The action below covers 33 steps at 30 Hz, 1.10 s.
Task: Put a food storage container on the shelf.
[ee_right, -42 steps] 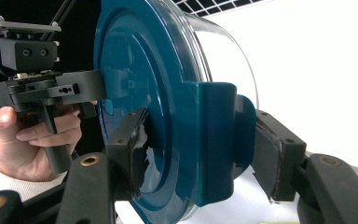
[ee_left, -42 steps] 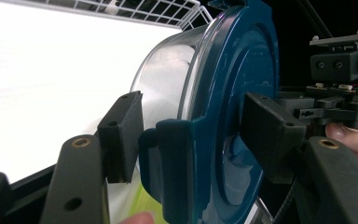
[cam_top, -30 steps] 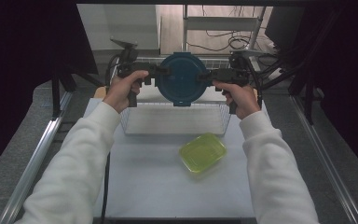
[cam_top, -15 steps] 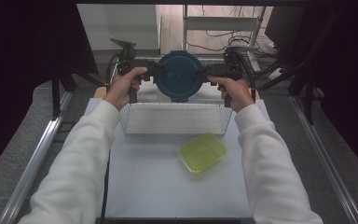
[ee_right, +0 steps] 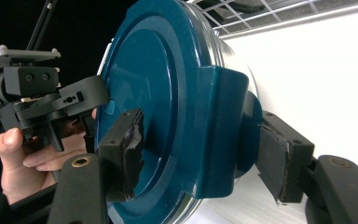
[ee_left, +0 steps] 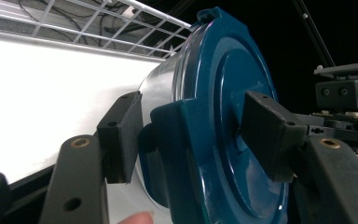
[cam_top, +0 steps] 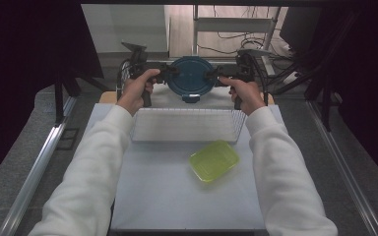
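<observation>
White table [cam_top: 177, 196] – blue-lidded container [cam_top: 192, 78] held between left tongs [cam_top: 170, 73] and right tongs [cam_top: 211, 74] – both clamped on lid latches

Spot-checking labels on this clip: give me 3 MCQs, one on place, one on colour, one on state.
1. Where is the green container?
A. in the wire basket
B. on the table, nearer the person than the wire basket
C. held by a gripper

2. Colour of the round lid?
A. dark blue
B. red
C. white

3. How is the lidded container held?
A. left gripper alone
B. both grippers clamp side tabs
C. untouched

B: it lies on the white top.
A: both gripper views agree.
B: right gripper fingers bracket a tab too.
</observation>
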### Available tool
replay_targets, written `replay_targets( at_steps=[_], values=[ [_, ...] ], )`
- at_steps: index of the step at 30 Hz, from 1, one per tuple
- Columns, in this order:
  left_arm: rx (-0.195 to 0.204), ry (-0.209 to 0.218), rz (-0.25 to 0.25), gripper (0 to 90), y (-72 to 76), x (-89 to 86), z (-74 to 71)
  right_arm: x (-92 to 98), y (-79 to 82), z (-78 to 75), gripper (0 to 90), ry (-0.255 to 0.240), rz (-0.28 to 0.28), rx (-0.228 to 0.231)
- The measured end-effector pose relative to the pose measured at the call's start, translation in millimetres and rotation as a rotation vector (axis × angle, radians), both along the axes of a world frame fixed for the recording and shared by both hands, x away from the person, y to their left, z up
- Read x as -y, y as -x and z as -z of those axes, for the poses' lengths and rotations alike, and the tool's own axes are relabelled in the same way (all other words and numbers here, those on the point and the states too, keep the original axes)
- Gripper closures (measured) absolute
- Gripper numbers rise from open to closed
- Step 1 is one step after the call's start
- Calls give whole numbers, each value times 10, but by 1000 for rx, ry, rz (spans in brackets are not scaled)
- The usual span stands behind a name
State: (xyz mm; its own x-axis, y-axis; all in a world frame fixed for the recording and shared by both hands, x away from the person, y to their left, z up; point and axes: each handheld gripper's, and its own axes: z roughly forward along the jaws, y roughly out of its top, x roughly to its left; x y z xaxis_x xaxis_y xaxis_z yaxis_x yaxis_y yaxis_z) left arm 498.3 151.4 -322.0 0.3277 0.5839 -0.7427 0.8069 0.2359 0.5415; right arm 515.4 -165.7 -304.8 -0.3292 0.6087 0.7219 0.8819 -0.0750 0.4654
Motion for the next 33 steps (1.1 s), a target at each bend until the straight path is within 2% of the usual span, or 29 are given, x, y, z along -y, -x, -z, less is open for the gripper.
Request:
replay_targets(
  at_steps=[6, 10, 15, 16, 19, 23, 26, 28, 30, 33],
  values=[
    [-14, 14, -21, 399, -34, 6, 47, -13, -33, 22, 353, -1, 14, -29],
    [-24, 8, -32, 397, -47, 21, 75, -18, -59, 59, 325, 2, 26, -41],
    [-17, 8, -35, 392, -47, 25, 75, -32, -59, 62, 312, 10, 29, -29],
    [-9, -5, -40, 388, -41, 32, 67, -38, -54, 59, 304, 15, 30, -22],
    [10, -28, -48, 296, -23, 55, 45, -77, -32, 46, 214, 40, 36, 36],
    [72, -61, -70, 205, 55, 68, -26, -146, 48, -8, 130, 107, 34, 115],
    [113, -96, -74, 184, 144, 37, -87, -172, 131, -66, 101, 155, 36, 172],
    [140, -133, -68, 183, 212, 17, -127, -168, 206, -131, 83, 193, 38, 247],
    [159, -144, -70, 179, 291, -8, -165, -155, 290, -206, 80, 240, 36, 319],
    [206, -179, -69, 179, 449, -40, -223, -137, 411, -286, 79, 276, 7, 374]
  ],
)
